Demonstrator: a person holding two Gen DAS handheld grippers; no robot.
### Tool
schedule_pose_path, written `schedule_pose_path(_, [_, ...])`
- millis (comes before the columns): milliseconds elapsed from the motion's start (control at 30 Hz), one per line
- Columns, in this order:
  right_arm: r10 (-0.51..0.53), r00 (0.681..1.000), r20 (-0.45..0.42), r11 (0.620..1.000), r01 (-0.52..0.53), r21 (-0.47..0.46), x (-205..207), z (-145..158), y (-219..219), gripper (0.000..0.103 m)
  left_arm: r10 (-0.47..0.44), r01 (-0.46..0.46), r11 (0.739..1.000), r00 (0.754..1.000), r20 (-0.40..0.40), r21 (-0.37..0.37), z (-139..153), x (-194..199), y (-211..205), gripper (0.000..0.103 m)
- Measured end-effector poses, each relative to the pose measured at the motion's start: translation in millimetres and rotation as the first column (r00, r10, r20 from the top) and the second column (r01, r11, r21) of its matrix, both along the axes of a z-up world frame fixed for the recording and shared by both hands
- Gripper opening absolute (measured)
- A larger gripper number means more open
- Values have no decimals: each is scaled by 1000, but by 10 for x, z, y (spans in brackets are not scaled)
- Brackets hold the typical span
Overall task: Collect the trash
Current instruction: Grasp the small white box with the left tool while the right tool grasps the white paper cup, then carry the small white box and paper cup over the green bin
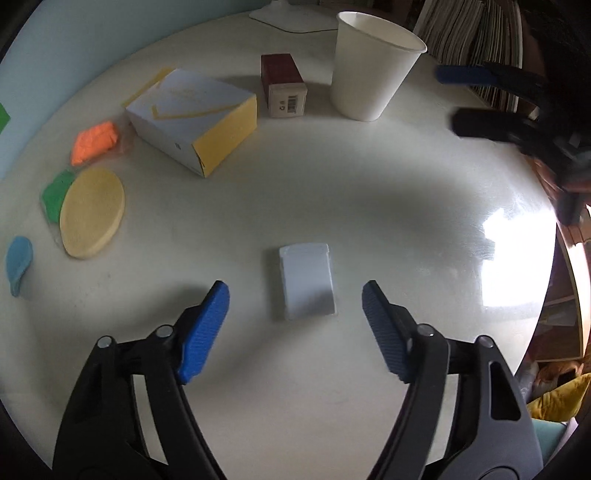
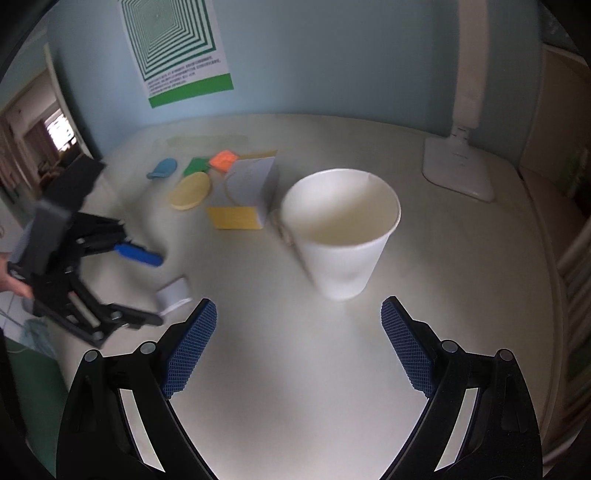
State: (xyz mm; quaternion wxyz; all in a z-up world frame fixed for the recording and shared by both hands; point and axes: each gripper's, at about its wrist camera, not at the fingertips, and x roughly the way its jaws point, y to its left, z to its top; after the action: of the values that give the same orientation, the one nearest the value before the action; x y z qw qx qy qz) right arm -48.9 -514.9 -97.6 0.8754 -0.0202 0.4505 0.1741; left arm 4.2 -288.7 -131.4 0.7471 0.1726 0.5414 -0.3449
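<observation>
A small white flat box [image 1: 307, 281] lies on the white table [image 1: 406, 229] just ahead of my left gripper [image 1: 295, 295], which is open with the box between its fingers' line. The box also shows in the right wrist view [image 2: 173, 293]. A white paper cup [image 1: 371, 66] stands upright at the back; in the right wrist view the cup [image 2: 341, 232] stands just ahead of my open, empty right gripper [image 2: 299, 314]. The left gripper [image 2: 147, 288] shows at the left of the right wrist view, the right gripper [image 1: 469, 99] at the far right of the left wrist view.
A white and yellow box [image 1: 195, 118], a dark red box [image 1: 282, 83], orange [image 1: 94, 142], green [image 1: 55, 195] and blue [image 1: 18, 262] clay lumps and a yellow oval pad [image 1: 92, 212] lie at the left. A lamp base [image 2: 458, 170] stands back right. Books [image 1: 469, 29] line the far edge.
</observation>
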Motion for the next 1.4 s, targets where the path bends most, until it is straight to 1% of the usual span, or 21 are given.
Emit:
schedule_pose_path(67, [18, 1000, -4, 1000, -18, -3, 113, -64, -4, 90, 3, -3, 1000, 1000, 11, 10, -19, -12, 4, 66])
schedule_pose_path(133, [32, 999, -4, 999, -32, -2, 195, -94, 4, 90, 16, -17, 1000, 999, 31, 21, -41, 7, 12, 56])
schedule_pose_path(167, [43, 999, 0, 999, -43, -4, 232, -103, 20, 90, 19, -19, 1000, 999, 36, 23, -44, 17, 6, 55])
schedule_pose_path(200, [51, 999, 5, 999, -51, -9, 244, -109, 22, 90, 23, -24, 999, 999, 40, 24, -42, 34, 15, 48])
schedule_pose_path(233, [62, 998, 8, 998, -62, -11, 275, -117, 27, 90, 30, -31, 999, 999, 41, 21, -39, 61, 24, 38])
schedule_pose_path(300, [83, 996, 13, 996, -83, -9, 322, -125, 37, 90, 33, -34, 999, 998, 46, 26, -33, 98, 38, 27])
schedule_pose_path(400, [114, 993, 17, 993, -114, 4, 382, -112, 43, 87, 35, -36, 999, 999, 35, 24, -41, 147, 73, 27])
schedule_pose_path(433, [124, 992, 16, 992, -124, 5, 403, -110, 57, 76, 34, -35, 999, 999, 40, 29, -44, 166, 88, 27])
schedule_pose_path(500, [138, 990, -4, 990, -138, -17, 454, -124, 88, 62, 44, -46, 999, 998, 47, 29, -26, 214, 131, 27])
schedule_pose_path(600, [141, 990, -1, 990, -141, -15, 469, -108, 86, 62, 64, -65, 998, 997, 50, 5, 62, 263, 191, 27])
schedule_pose_path(700, [133, 991, 10, 991, -133, -4, 469, -77, 82, 61, 68, -69, 998, 994, 81, 9, 146, 315, 258, 27])
schedule_pose_path(1000, [130, 991, 31, 991, -131, 5, 378, 126, 168, 61, 80, -82, 997, 989, 128, 5, 328, 414, 507, 27])
schedule_pose_path(1100, [122, 992, 33, 992, -122, 1, 290, 186, 198, 61, 69, -71, 997, 987, 143, 7, 388, 449, 533, 27])
schedule_pose_path(1167, [110, 993, 35, 994, -110, -1, 206, 229, 219, 61, 57, -58, 998, 987, 150, 1, 416, 446, 497, 27])
schedule_pose_path(1200, [102, 994, 37, 995, -102, -3, 174, 244, 225, 61, 52, -53, 999, 987, 154, 1, 426, 513, 436, 27])
schedule_pose_path(1333, [66, 997, 45, 998, -66, -18, -24, 321, 292, 61, 14, -13, 1000, 985, 169, -10, 515, 436, 519, 27])
schedule_pose_path(1400, [46, 998, 46, 999, -45, -22, -122, 352, 330, 61, -8, 11, 1000, 984, 178, -16, 568, 291, 550, 27])
